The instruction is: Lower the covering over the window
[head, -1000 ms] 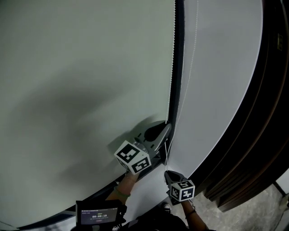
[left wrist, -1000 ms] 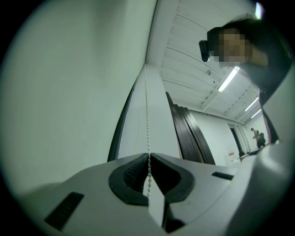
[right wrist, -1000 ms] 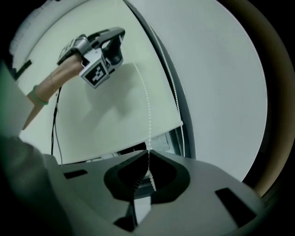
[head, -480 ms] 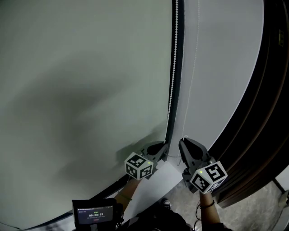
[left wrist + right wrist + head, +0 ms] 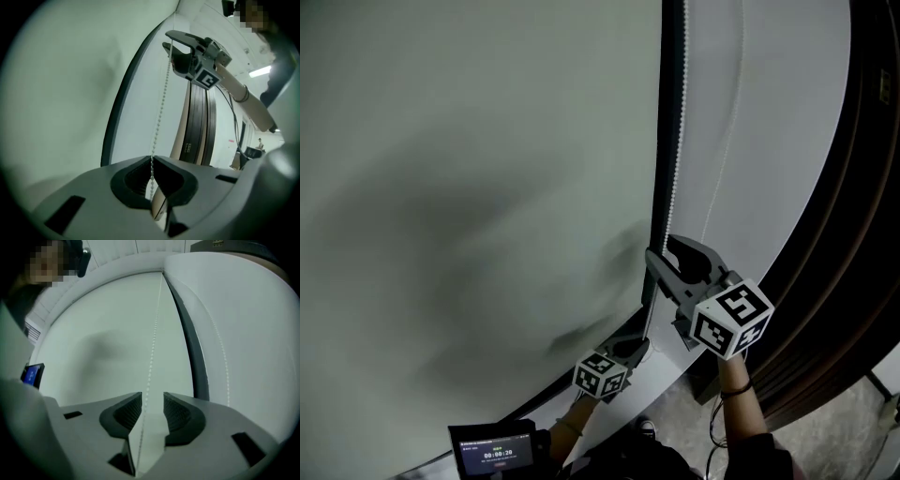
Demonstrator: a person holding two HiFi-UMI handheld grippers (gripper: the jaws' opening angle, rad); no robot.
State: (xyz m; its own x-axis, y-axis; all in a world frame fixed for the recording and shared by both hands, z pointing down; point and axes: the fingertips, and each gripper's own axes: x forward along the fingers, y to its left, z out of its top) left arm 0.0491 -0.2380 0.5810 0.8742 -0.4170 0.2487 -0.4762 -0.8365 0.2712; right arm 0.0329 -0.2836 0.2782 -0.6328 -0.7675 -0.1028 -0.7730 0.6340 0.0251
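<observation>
Pale grey-green roller blinds fill almost the whole head view. The large left blind hangs fully across its window, reaching down to a dark line near the lower edge of the picture. A narrower right blind hangs beside it, with a dark upright frame strip between the two. Dark ribbed panels curve down the far right.

A white bead chain hangs just in front of the frame strip. A second, fainter strand hangs in front of the right blind.

The left gripper sits low, near the bottom of the chain. Its own view shows both jaws pressed together with the chain pinched between their tips, the beads running straight up from them.

The right gripper is higher up the same chain, with its marker cube toward the camera. Its jaws have just been opening and now stand apart. The chain passes through the gap, closer to the left pad, and neither pad presses on it.

A small lit screen shows at the bottom left of the head view.
</observation>
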